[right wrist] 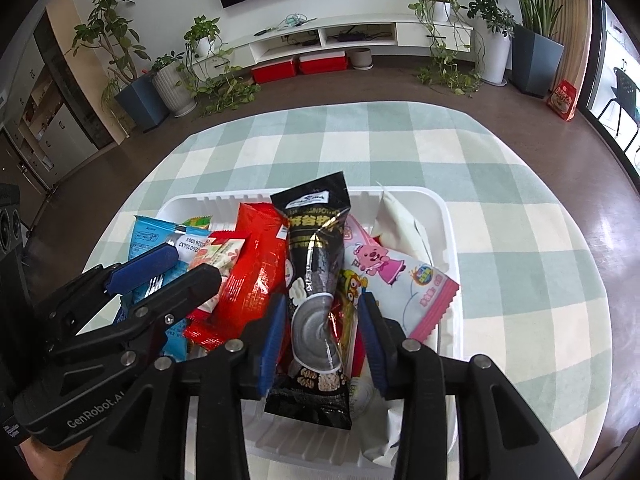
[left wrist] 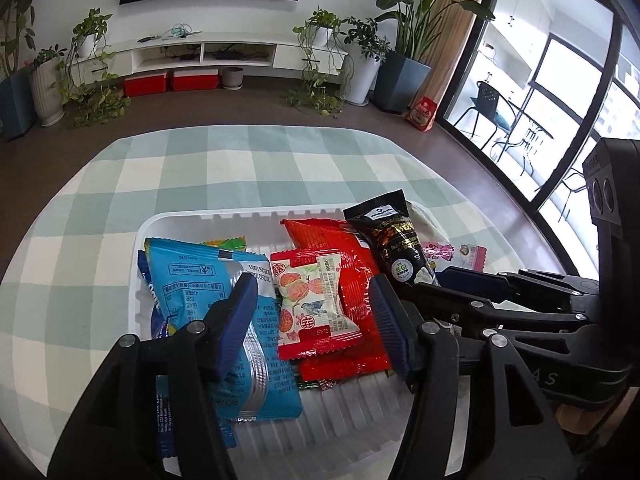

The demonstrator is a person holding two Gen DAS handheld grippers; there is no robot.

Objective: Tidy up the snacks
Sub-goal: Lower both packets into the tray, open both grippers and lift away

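A white ribbed tray [left wrist: 224, 218] [right wrist: 448, 216] on the checked cloth holds several snack packs. My left gripper [left wrist: 312, 320] is open over a small red-and-white pack [left wrist: 312, 300], which lies on a larger red bag [left wrist: 356, 280]. A blue pack [left wrist: 208, 280] lies under its left finger. My right gripper [right wrist: 322, 336] is open, its fingers on either side of a black pouch [right wrist: 316, 264] that lies between them. A pink cartoon pack [right wrist: 396, 276] and a white pouch [right wrist: 400, 224] lie to the right.
The tray sits on a round table with a green-and-white checked cloth [left wrist: 240, 168]. Beyond it are a dark floor, potted plants [left wrist: 324, 60], a white TV console [left wrist: 200, 50], red boxes [left wrist: 146, 82] and a glass balcony door [left wrist: 560, 92].
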